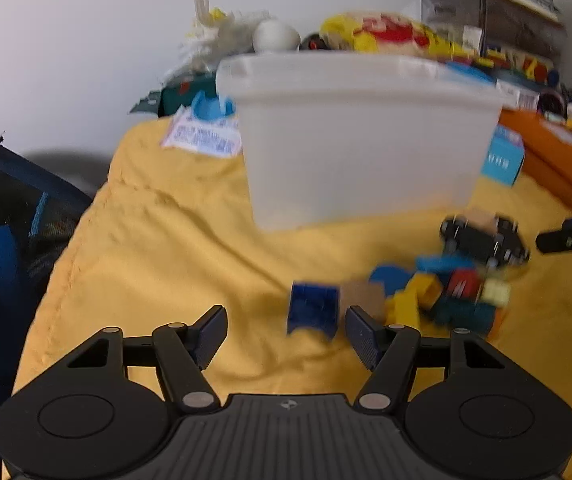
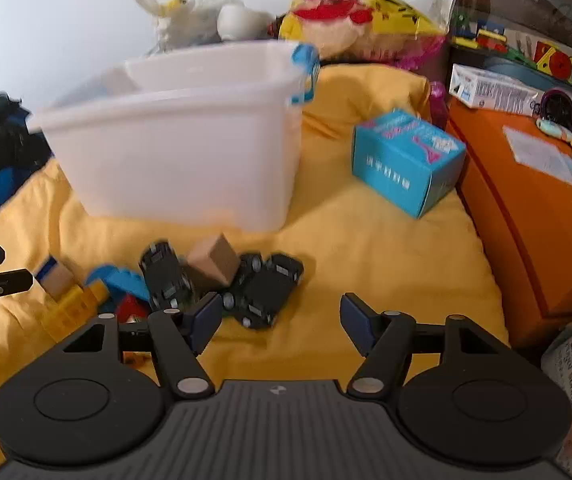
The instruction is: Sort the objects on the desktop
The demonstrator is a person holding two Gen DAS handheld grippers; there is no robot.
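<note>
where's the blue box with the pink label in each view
Left wrist: the blue box sits at the right, mostly hidden behind the clear tub, beside the orange cabinet.
Right wrist: the box is in full view, right of centre on the yellow cloth.
Shared landmark: the clear tub.
</note>
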